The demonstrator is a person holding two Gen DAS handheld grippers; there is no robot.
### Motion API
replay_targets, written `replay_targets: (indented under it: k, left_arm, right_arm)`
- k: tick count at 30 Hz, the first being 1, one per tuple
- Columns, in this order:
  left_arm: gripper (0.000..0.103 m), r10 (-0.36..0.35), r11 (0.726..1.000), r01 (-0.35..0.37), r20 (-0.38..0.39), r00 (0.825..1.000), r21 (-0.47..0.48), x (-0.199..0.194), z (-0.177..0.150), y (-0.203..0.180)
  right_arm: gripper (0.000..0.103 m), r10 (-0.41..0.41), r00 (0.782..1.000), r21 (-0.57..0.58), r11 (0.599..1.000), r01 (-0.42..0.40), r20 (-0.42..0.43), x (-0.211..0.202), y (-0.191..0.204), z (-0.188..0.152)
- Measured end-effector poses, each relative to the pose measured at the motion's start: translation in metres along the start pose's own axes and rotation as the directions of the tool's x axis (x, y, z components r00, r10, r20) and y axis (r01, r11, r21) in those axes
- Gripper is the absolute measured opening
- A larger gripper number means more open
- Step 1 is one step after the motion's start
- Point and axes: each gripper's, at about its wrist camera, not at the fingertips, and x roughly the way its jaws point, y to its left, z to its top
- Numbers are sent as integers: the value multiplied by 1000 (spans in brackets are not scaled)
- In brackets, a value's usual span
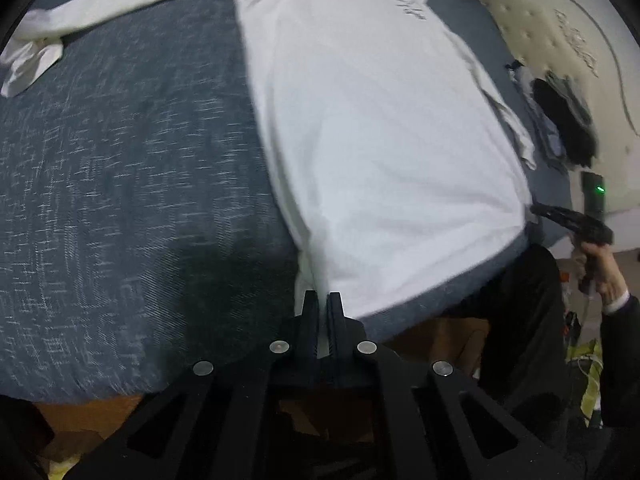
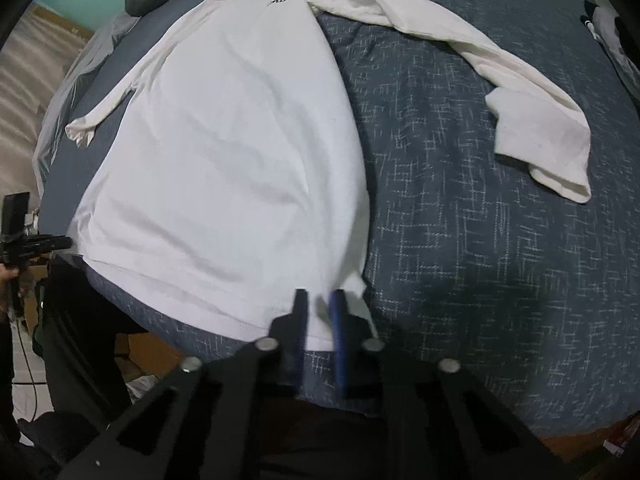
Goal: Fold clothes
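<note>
**A:** Where is the shirt point(image 1: 380, 128), and how far folded?

**B:** It lies flat on the bed point(image 1: 120, 160), with its body spread and its hem point(image 2: 180, 292) at the near edge. One sleeve point(image 2: 480, 48) is flung out toward two o'clock in the right view, with the cuff doubled back. The other sleeve point(image 1: 508, 120) lies along the body at three o'clock in the left view. No fold shows in the body.

**A:** And the grippers?

**B:** Each is at a hem corner. The left gripper point(image 1: 322, 306) is pinched nearly together on the cloth. The right gripper point(image 2: 320, 312) has cloth between its fingers, but the gap is wider and blurred, so I cannot tell whether it is clamped.

**A:** So which step is this?

**B:** It is either pulling the hem taut to flatten the shirt or taking hold to carry the hem toward twelve o'clock. Either way, both corners need a sure pinch and an even pull.

**A:** What is the material like?

**B:** The shirt is soft, limp white knit with a small dark print point(image 1: 408, 10) on the chest. It will sag and crease. The bed cover is a coarse blue-grey weave flecked with white, so it probably grips a little.
</note>
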Motion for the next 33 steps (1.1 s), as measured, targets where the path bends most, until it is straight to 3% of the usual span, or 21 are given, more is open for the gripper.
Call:
replay_targets:
  k: [8, 13, 17, 21, 25, 30, 33]
  left_arm:
    - [4, 4, 999, -4, -16, 1000, 50, 5, -3, -24]
    - [4, 30, 999, -30, -14, 999, 15, -2, -5, -10]
    - [5, -34, 998, 34, 4, 999, -54, -11, -5, 7]
    - [10, -65, 993, 68, 33, 997, -94, -18, -2, 18]
    - [23, -96, 988, 101, 48, 994, -115, -17, -2, 25]
    - [23, -36, 991, 41, 39, 999, -127, -14, 11, 43]
    - [23, -37, 983, 44, 43, 998, -176, -7, 19, 55]
  right_arm:
    - [1, -42, 995, 53, 998, 38, 86, -23, -22, -8]
    - [1, -41, 995, 65, 997, 36, 93, -26, -28, -10]
    - [1, -41, 994, 73, 997, 34, 97, -29, -32, -11]
    - [1, -43, 994, 88, 996, 35, 98, -28, -38, -11]
    - [0, -101, 991, 103, 990, 93, 83, -25, -46, -10]
    - [0, -64, 992, 181, 983, 45, 105, -31, -67, -11]
    - [1, -22, 992, 181, 984, -1, 123, -37, -62, -9]
